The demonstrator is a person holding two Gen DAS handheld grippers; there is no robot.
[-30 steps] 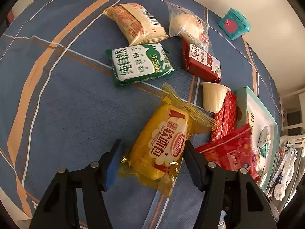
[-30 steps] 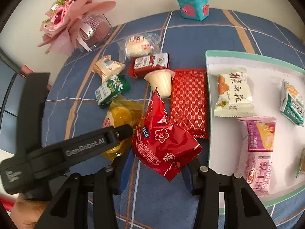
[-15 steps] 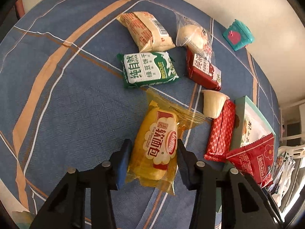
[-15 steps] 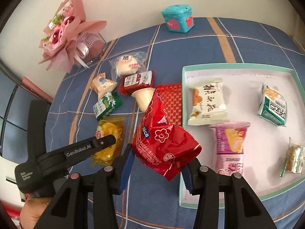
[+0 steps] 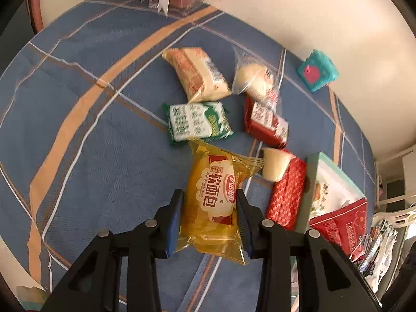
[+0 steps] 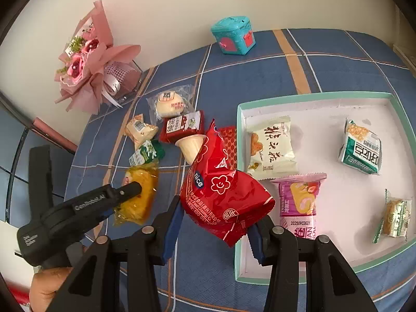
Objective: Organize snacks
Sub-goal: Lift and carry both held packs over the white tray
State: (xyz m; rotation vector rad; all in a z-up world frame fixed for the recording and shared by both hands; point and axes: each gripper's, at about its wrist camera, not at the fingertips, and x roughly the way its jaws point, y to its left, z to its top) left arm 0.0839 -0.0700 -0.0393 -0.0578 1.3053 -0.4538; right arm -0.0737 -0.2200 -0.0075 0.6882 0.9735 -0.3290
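Observation:
My left gripper [image 5: 209, 195] has its jaws closing on a yellow bread packet [image 5: 215, 176], and the pads press its sides. The packet hangs a little above the blue plaid cloth. In the right wrist view that packet [image 6: 140, 202] sits under the left gripper's finger [image 6: 124, 191]. My right gripper [image 6: 215, 215] is shut on a crumpled red snack bag [image 6: 221, 189], held over the cloth beside the left rim of the teal-edged white tray [image 6: 325, 96]. Several wrapped snacks lie in the tray.
On the cloth lie a green biscuit pack [image 5: 197, 122], a red pack [image 5: 265, 122], a jelly cup [image 5: 273, 163], a red patterned flat packet [image 5: 286, 197], a beige packet [image 5: 197, 74] and a clear bun pack [image 5: 254, 78]. A teal box [image 6: 234, 36] and a pink bouquet [image 6: 88, 59] stand by the wall.
The left jaws have closed from wide apart onto the yellow packet and lifted it slightly. The right gripper has risen and shifted with the red bag, bringing more of the tray into view.

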